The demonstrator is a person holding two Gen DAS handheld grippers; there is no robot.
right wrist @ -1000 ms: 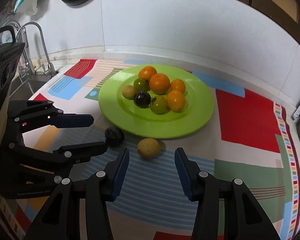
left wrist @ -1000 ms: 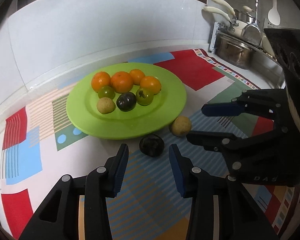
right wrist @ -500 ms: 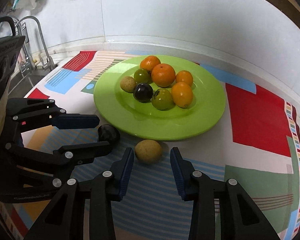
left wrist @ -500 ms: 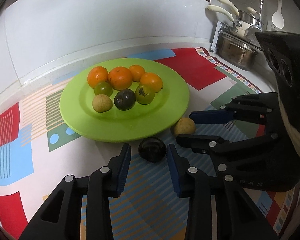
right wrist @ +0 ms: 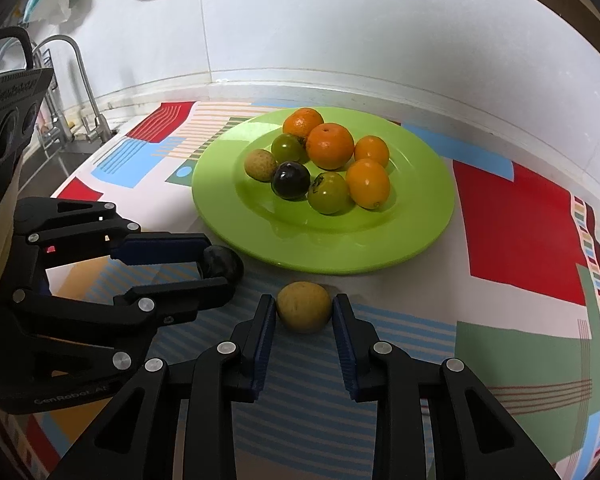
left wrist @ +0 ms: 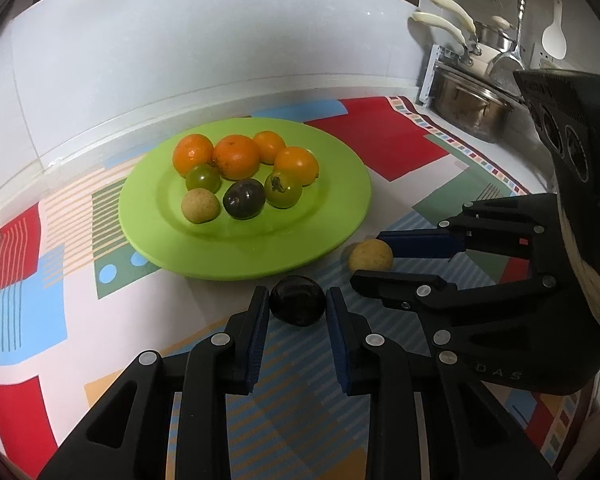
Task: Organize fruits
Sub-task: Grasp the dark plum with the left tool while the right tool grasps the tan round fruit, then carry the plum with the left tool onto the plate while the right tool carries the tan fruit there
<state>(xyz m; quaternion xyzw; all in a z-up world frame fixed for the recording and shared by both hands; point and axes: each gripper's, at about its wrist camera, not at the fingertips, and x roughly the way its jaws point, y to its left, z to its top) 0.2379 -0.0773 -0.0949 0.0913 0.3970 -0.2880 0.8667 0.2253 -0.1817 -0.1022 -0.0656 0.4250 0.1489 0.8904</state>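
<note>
A green plate (left wrist: 340,184) (right wrist: 420,216) holds several oranges, two green fruits, a dark plum and a tan fruit. On the patterned mat, a dark plum (left wrist: 297,305) (right wrist: 224,261) lies between the tips of my left gripper (left wrist: 297,298). A tan round fruit (right wrist: 303,306) (left wrist: 370,255) lies between the tips of my right gripper (right wrist: 304,307). Both grippers' jaws stand on either side of their fruit, at or very near its sides; I cannot tell if they press on it.
The colourful mat (right wrist: 520,240) covers the counter. A sink with a tap (right wrist: 72,92) is at the left in the right wrist view. Steel pots and utensils (left wrist: 472,96) stand at the right in the left wrist view. A white wall runs behind the plate.
Both grippers moved forward and down. The plum is now between the left fingers and the tan fruit between the right fingers; both pairs of jaws have narrowed.
</note>
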